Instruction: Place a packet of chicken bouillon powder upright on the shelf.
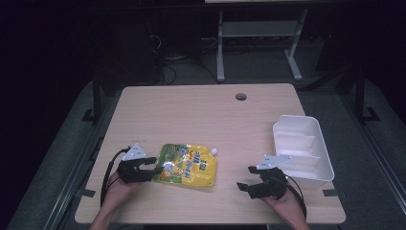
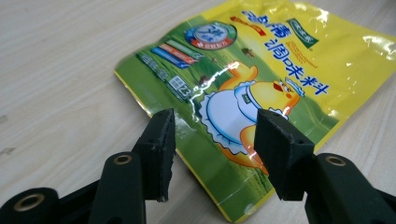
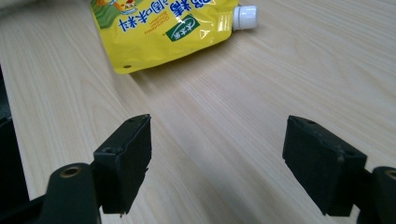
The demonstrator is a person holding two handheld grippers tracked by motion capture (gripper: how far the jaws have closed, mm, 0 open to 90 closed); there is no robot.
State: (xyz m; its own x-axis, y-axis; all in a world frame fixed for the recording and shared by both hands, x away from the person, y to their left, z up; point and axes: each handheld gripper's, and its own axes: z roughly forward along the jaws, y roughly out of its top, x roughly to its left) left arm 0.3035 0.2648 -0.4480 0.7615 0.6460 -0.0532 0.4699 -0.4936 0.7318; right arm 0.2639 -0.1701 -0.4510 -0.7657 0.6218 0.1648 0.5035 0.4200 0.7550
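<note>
A yellow and green spouted pouch (image 1: pixel 187 165) printed with a cartoon duck lies flat on the wooden table (image 1: pixel 201 115), its white cap (image 3: pixel 244 16) at its far right corner. At the pouch's left end my left gripper (image 1: pixel 154 166) rests low over the table. In the left gripper view the pouch's bottom edge (image 2: pixel 233 177) lies between the two jaws, and the gripper (image 2: pixel 212 135) is open, with neither pad pressing on the pouch. Near the front edge my right gripper (image 1: pixel 245 177) stands open over bare wood (image 3: pixel 217 144), well to the right of the pouch (image 3: pixel 159 28).
A white divided tray (image 1: pixel 297 120) sits at the table's right edge, just beyond my right hand. A round cable hole (image 1: pixel 241 97) is at the far middle of the table. Bare wood lies between the pouch and the tray.
</note>
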